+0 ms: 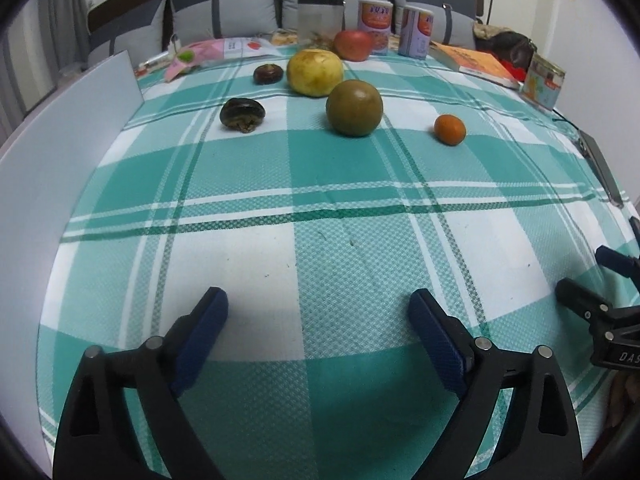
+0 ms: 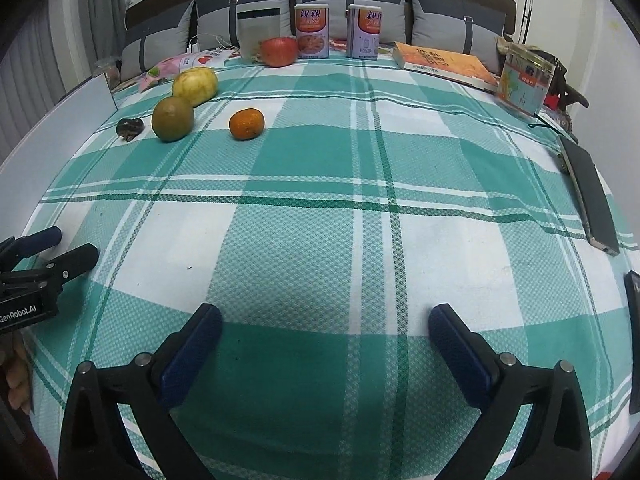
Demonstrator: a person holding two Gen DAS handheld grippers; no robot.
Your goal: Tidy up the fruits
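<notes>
Nearest me, my left claw (image 1: 318, 312) and right claw (image 2: 325, 326) both hang spread wide with nothing between the pads, over the checked cloth (image 1: 320, 240) on the worktop. I read "GenRobot.AI" on the left claw's body at the edge of the right view. Between the claws and the green fruit (image 1: 354, 107) lies bare cloth. Right of that fruit sits the small orange (image 1: 450, 129); left of it a dark lumpy fruit (image 1: 242, 115), hard to identify. Behind it, touching, is the yellow fruit (image 1: 315, 73), with a second dark fruit (image 1: 268, 74) to its left. Farther back, a red fruit (image 1: 353, 45) and two printed tins (image 1: 375, 24), lettering unreadable.
</notes>
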